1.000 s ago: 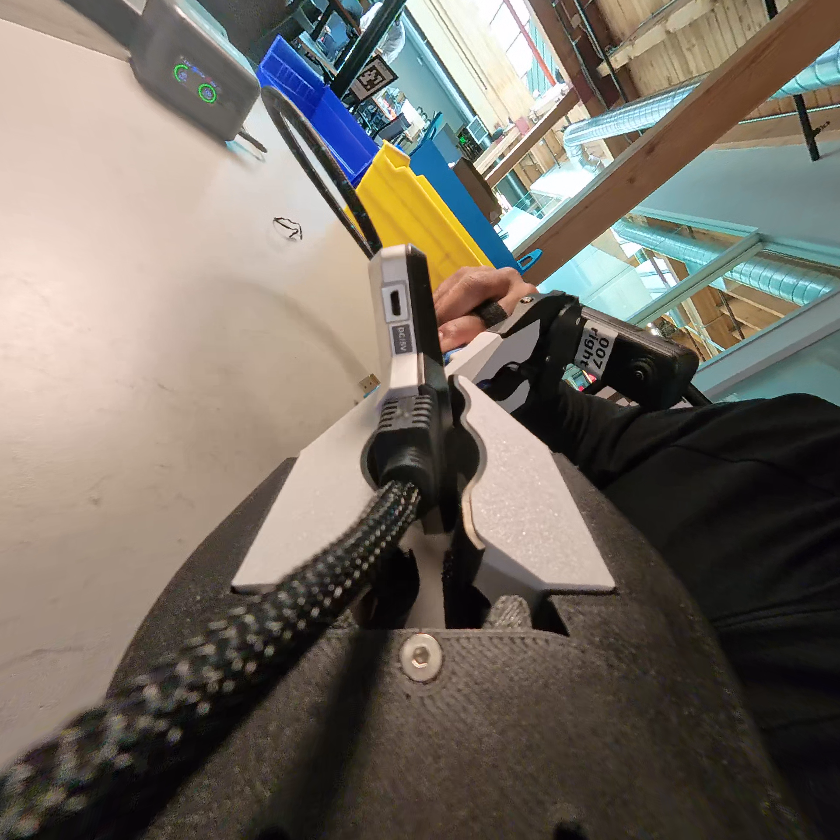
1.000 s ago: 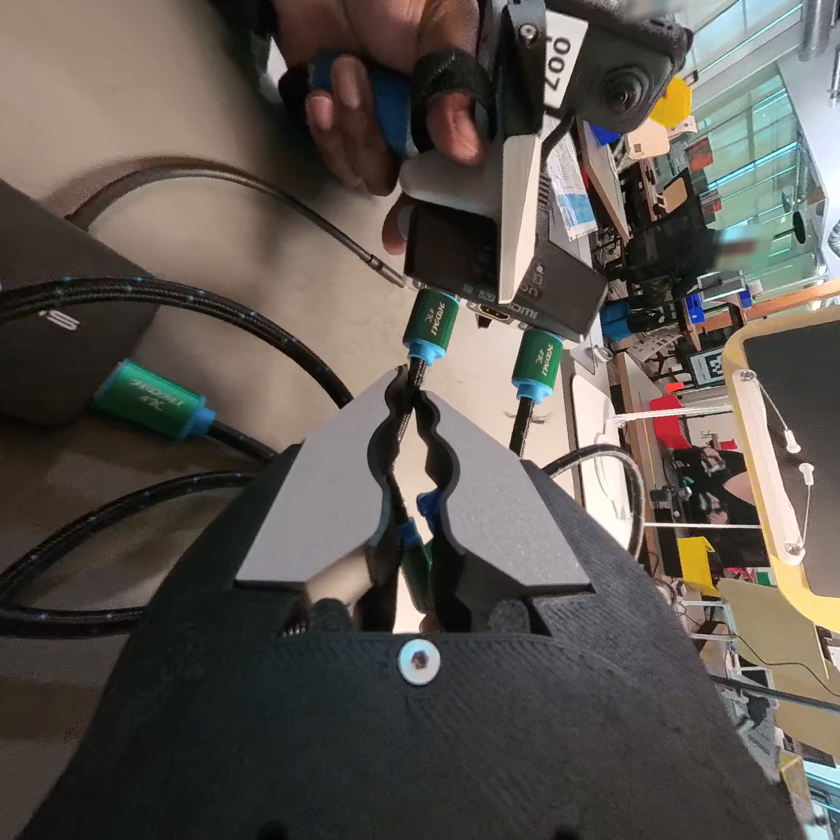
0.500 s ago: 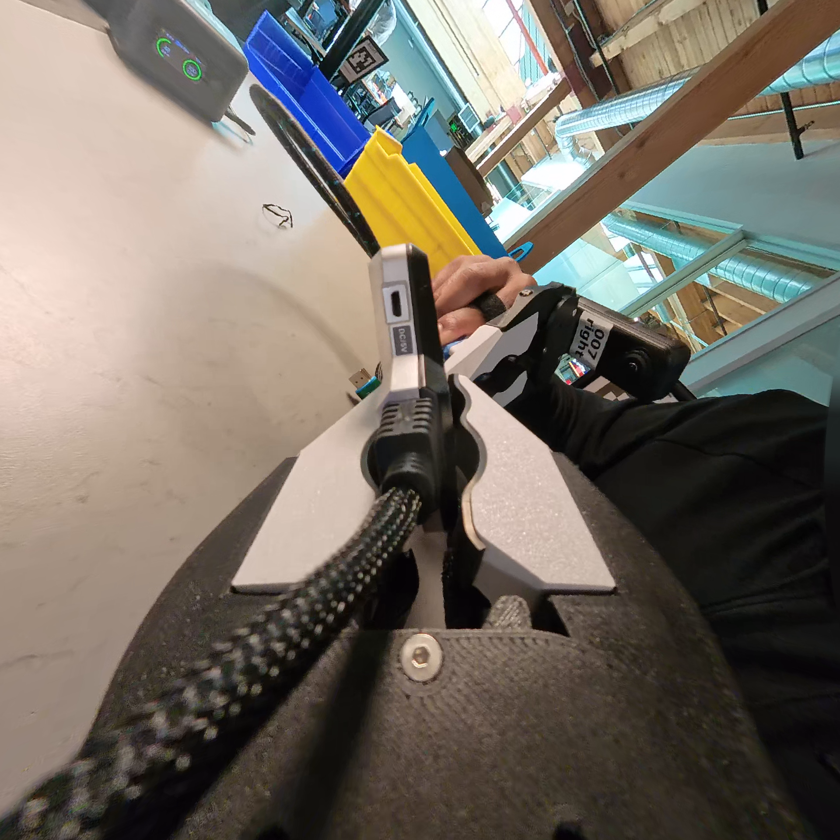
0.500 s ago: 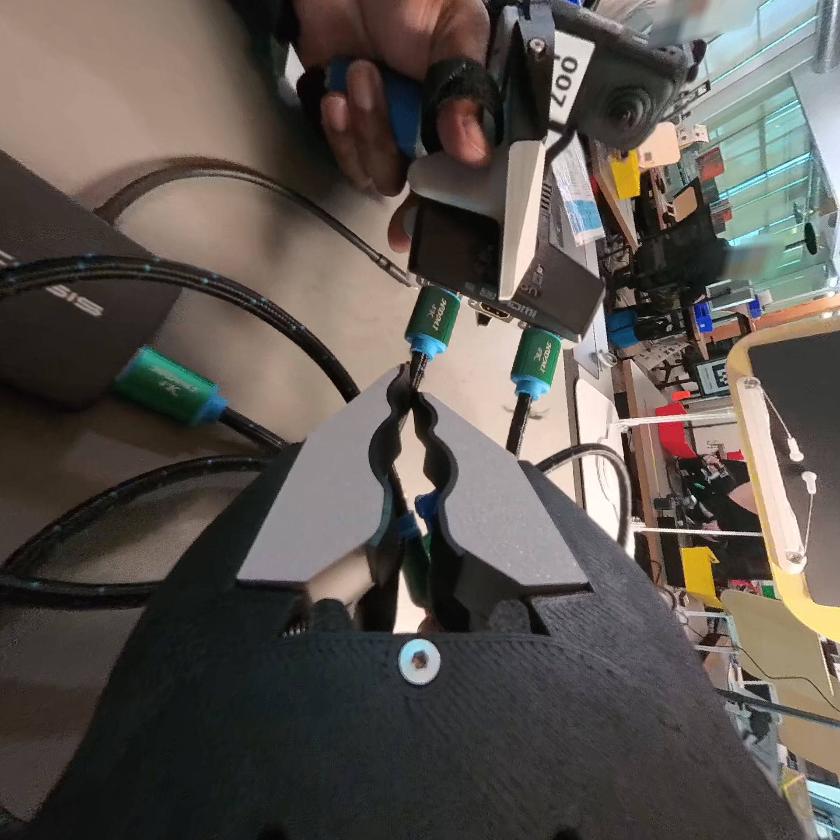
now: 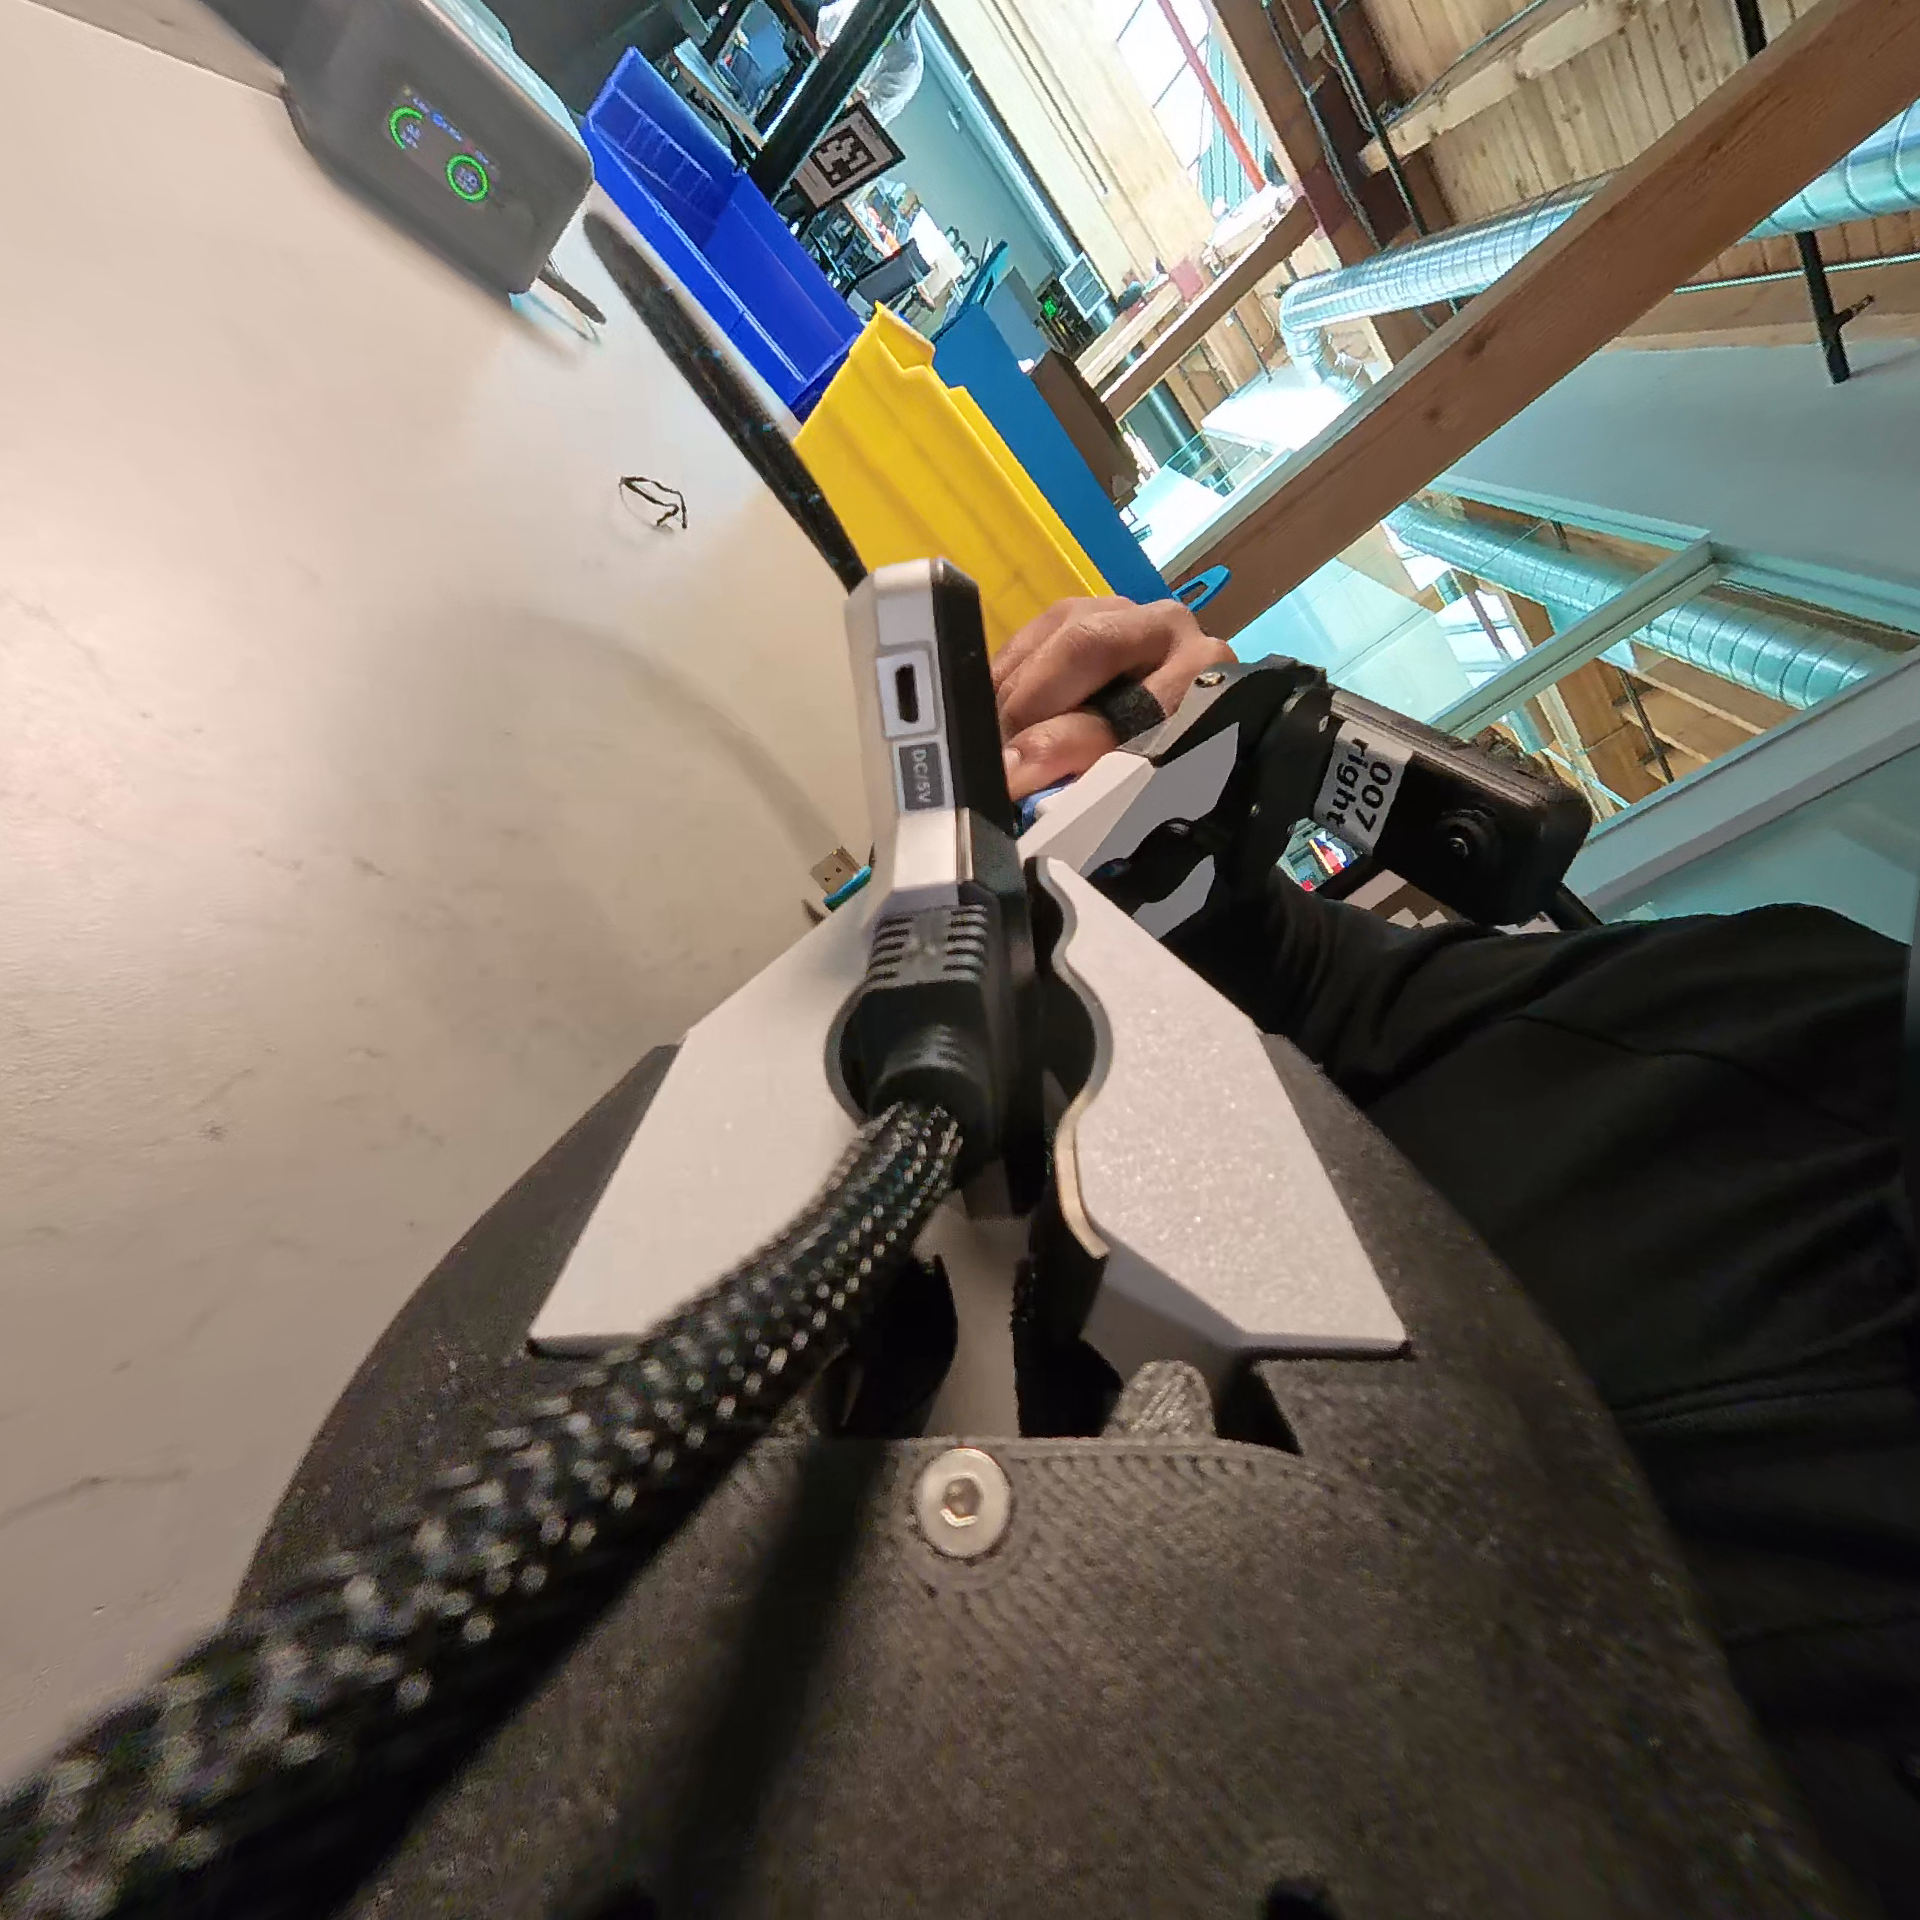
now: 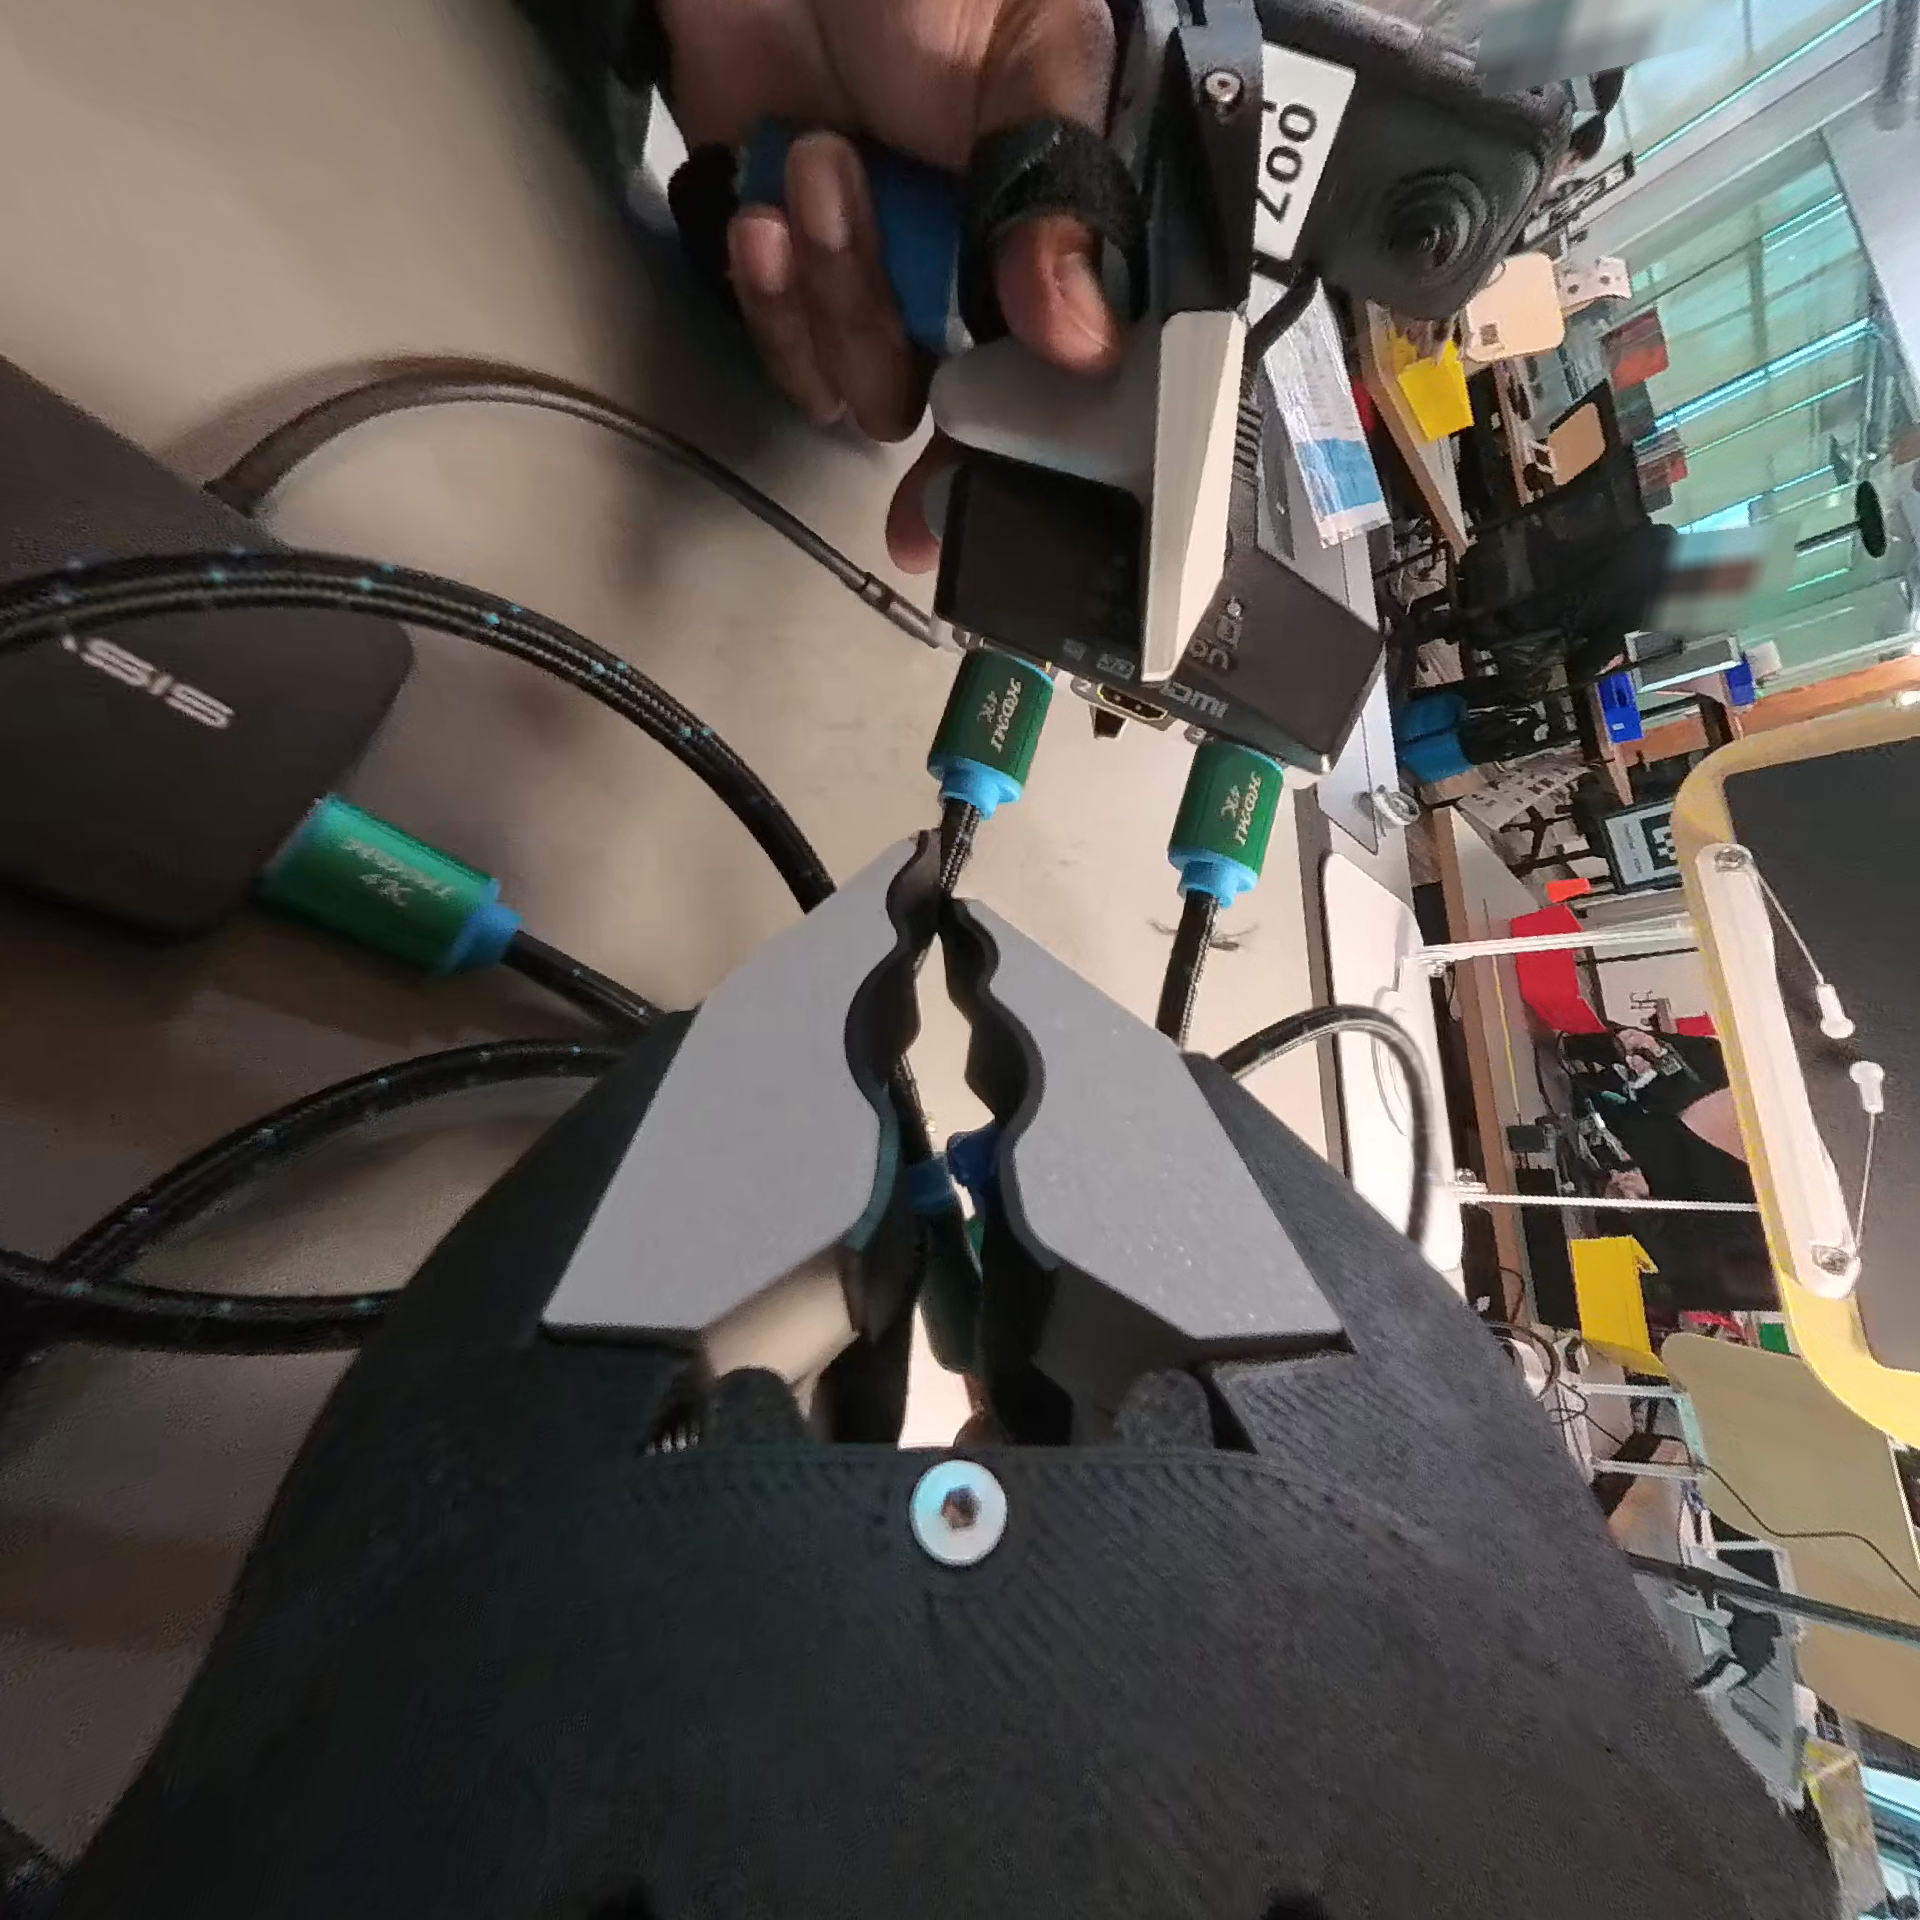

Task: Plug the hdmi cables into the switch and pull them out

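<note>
Left wrist view: left gripper (image 5: 1023, 914) clamped on the switch (image 5: 925, 727), held on edge above the table (image 5: 312, 727); a thick black braided cable (image 5: 727, 1351) plugged into its near end.

Right wrist view: right gripper (image 6: 940, 894) pinched narrow on a thin braided cable (image 6: 958, 831) just below its green plug (image 6: 989, 717), which sits in the switch (image 6: 1143, 613). Second green plug (image 6: 1226, 821) also inserted, middle port empty. Third green plug (image 6: 379, 899) lies loose on the table (image 6: 260, 260) beside a dark box (image 6: 156, 717).

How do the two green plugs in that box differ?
The left plug has its cable in the right gripper, jaws shut; the right plug has its cable free. The left plug neighbours a thin brown cable; the right plug is at the far end of the switch. Both green, blue-collared, plugged in.
</note>
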